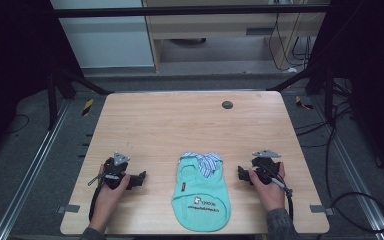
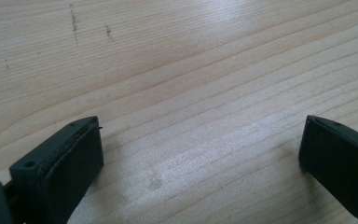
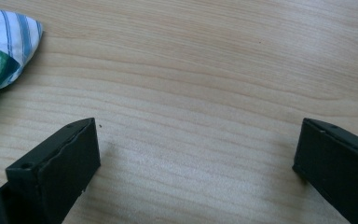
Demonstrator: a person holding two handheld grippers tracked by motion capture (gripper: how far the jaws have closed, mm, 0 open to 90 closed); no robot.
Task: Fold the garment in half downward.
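Note:
A small mint-green garment (image 1: 200, 196) with a blue-and-white striped collar (image 1: 204, 162) lies flat on the wooden table (image 1: 180, 125), near the front edge. My left gripper (image 1: 141, 179) rests on the table to its left, jaws wide open over bare wood (image 2: 200, 154). My right gripper (image 1: 241, 173) rests just right of the garment, open as well, nothing between its jaws (image 3: 196, 158). In the right gripper view the striped collar corner (image 3: 9, 37) shows at the upper left, apart from the jaws.
A small dark round disc (image 1: 227, 104) sits near the table's far edge. Black frame legs (image 1: 70, 80) and cables (image 1: 340, 130) surround the table. A pale wooden cabinet (image 1: 220, 30) stands beyond on the grey floor.

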